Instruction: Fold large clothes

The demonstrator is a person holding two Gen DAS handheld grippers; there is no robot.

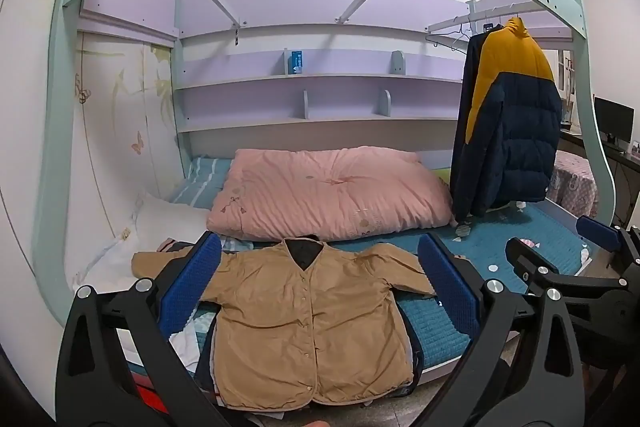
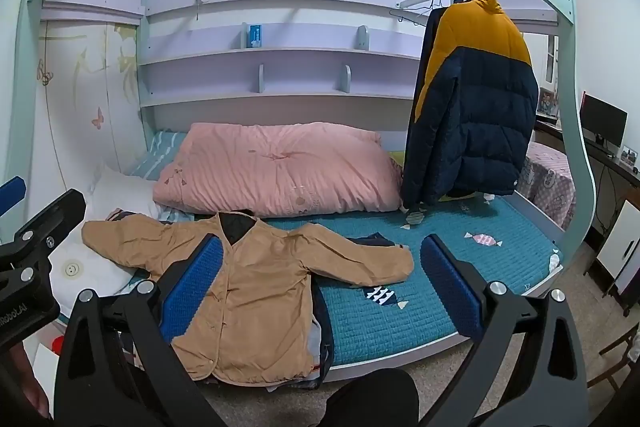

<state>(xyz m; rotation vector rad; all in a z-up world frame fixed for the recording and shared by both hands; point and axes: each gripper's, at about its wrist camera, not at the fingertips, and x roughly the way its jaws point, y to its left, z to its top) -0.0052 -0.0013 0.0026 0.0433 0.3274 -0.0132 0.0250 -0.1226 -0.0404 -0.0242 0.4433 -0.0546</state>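
Note:
A tan button-front jacket (image 1: 296, 319) lies flat and face up on the near edge of the bed, sleeves spread out to both sides; it also shows in the right wrist view (image 2: 248, 291). It lies on top of other dark clothes (image 2: 322, 339). My left gripper (image 1: 320, 291) is open and empty, held above and in front of the jacket. My right gripper (image 2: 324, 287) is open and empty, to the right of the left one, over the jacket's right sleeve and the teal bed cover (image 2: 400, 323). Neither touches the cloth.
A pink duvet (image 1: 332, 195) lies behind the jacket. A yellow and navy puffer coat (image 1: 512, 123) hangs on a rail at the right. A white pillow (image 1: 160, 223) is at the left. The mint bed frame (image 1: 576, 67) arches overhead. A desk with a monitor (image 2: 602, 123) stands far right.

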